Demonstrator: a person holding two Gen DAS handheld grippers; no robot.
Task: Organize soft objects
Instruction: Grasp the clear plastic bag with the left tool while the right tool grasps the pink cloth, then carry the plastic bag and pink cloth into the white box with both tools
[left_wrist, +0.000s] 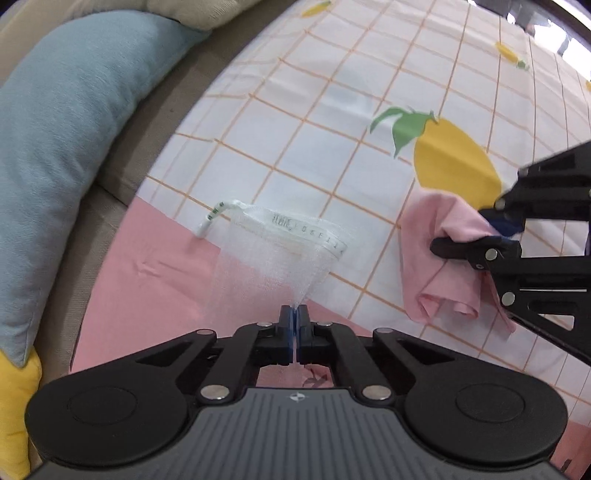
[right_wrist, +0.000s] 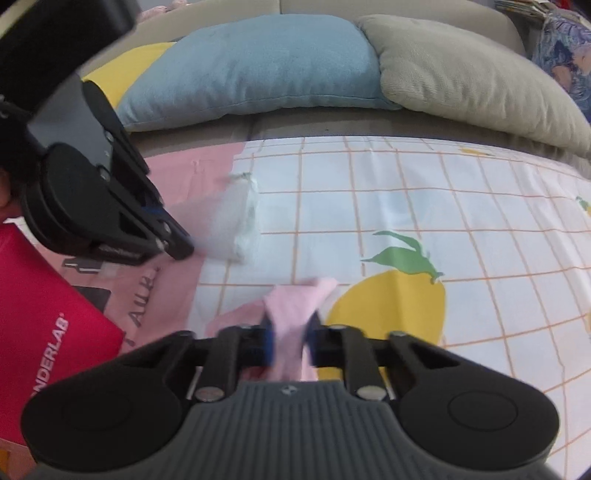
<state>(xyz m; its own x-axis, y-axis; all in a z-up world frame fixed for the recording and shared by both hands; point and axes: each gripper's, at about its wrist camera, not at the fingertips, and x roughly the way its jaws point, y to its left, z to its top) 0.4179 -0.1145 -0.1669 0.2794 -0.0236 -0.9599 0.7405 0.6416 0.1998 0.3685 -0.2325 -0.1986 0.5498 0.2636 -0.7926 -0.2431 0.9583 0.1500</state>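
Spread over a grey-beige sofa seat (left_wrist: 155, 110) is a white bed sheet with an orange grid and yellow lemon prints (left_wrist: 332, 110), with a plain pink panel (left_wrist: 155, 266) along its near edge; a pale blue cushion (right_wrist: 255, 62), a beige cushion (right_wrist: 465, 70) and a yellow cushion (right_wrist: 125, 70) lean against the backrest behind it. Two small soft items lie on the sheet. The left gripper (left_wrist: 294, 314) points steeply down and its jaws are pressed together on the near corner of a sheer white mesh cloth with a printed label strip (left_wrist: 280, 251), which fans away from the pinch and lies partly over the pink panel. The right gripper (right_wrist: 290, 332) is clamped on a bunched pink fabric piece (right_wrist: 295, 299) just beside the large lemon print (right_wrist: 391, 310); the loose folds hang below and to the side of its fingers. A red bag or box with white lettering (right_wrist: 48, 306) sits at the left edge of the right wrist view. Judging by this, both hands are at the grasp stage of tidying, each having secured one cloth. The next move likely calls for lifting each piece clear of the sheet without dragging the sheet along, then carrying it to wherever the cloths are gathered; that destination cannot be told from these views.
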